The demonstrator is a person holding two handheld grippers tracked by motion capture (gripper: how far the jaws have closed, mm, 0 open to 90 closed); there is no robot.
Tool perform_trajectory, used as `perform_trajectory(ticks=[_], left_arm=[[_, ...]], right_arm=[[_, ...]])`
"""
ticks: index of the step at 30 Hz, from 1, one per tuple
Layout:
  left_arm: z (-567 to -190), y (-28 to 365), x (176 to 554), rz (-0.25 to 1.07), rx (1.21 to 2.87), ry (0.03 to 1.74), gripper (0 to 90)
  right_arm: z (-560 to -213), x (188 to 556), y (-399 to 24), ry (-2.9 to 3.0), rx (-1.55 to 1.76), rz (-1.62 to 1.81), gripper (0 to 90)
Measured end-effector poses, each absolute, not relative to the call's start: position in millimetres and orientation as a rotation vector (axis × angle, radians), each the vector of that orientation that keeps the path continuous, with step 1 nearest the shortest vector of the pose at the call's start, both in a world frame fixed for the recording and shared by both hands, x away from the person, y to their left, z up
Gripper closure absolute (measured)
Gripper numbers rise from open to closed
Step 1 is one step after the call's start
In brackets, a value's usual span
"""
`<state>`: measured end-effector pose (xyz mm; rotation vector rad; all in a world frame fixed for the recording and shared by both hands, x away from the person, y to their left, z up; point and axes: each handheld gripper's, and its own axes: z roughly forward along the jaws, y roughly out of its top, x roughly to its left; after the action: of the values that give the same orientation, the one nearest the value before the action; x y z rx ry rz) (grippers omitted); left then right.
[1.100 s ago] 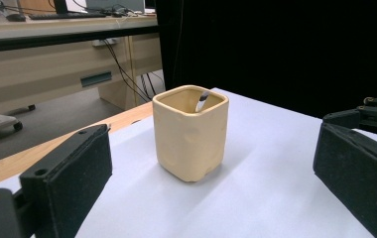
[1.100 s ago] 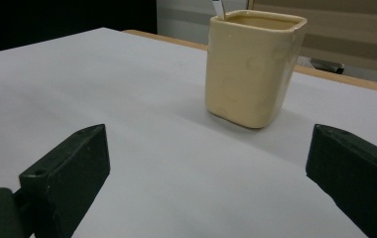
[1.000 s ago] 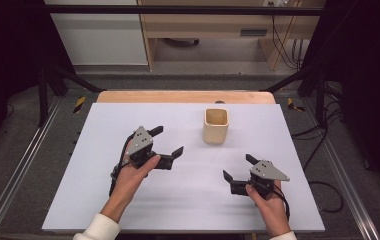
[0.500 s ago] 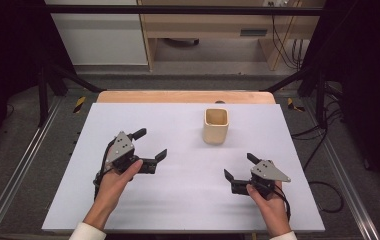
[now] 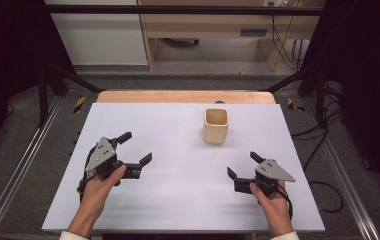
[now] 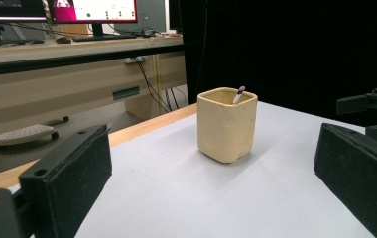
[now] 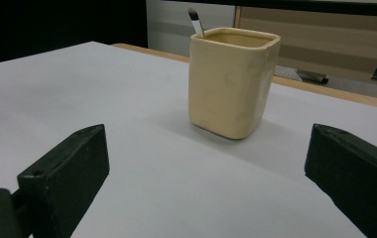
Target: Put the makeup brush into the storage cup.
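Observation:
A cream square cup [image 5: 215,125] stands upright on the white table [image 5: 178,200], right of centre toward the far side. A thin dark-tipped handle [image 6: 238,93] sticks out of the cup [image 6: 225,124]; the same handle [image 7: 195,20] rises above the cup [image 7: 231,82] in the right gripper view. My left gripper [image 5: 135,148] rests at the table's left, open and empty, jaws aimed toward the cup. Near the right front, my right gripper [image 5: 244,164] is open and empty too. Both are well apart from the cup.
A wooden strip [image 5: 185,96] runs along the table's far edge. Beyond it stand a desk with monitors [image 6: 92,10] and cables. Metal rails [image 5: 18,170] flank the table. The right gripper's jaws [image 6: 370,106] appear at the right edge of the left gripper view.
My left gripper has drawn back to the left and toward the near edge, away from the cup. The right gripper has stayed where it was.

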<state>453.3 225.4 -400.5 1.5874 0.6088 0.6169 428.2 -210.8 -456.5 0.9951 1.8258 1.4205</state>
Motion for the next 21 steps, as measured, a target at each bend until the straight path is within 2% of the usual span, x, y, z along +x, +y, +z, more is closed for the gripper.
perform_trajectory(ticks=[21], left_arm=[[-415,267,440,0.681,1.578,0.611,0.6]], right_arm=[[-452,427,-227,1.794,0.953,1.45,3.5]])
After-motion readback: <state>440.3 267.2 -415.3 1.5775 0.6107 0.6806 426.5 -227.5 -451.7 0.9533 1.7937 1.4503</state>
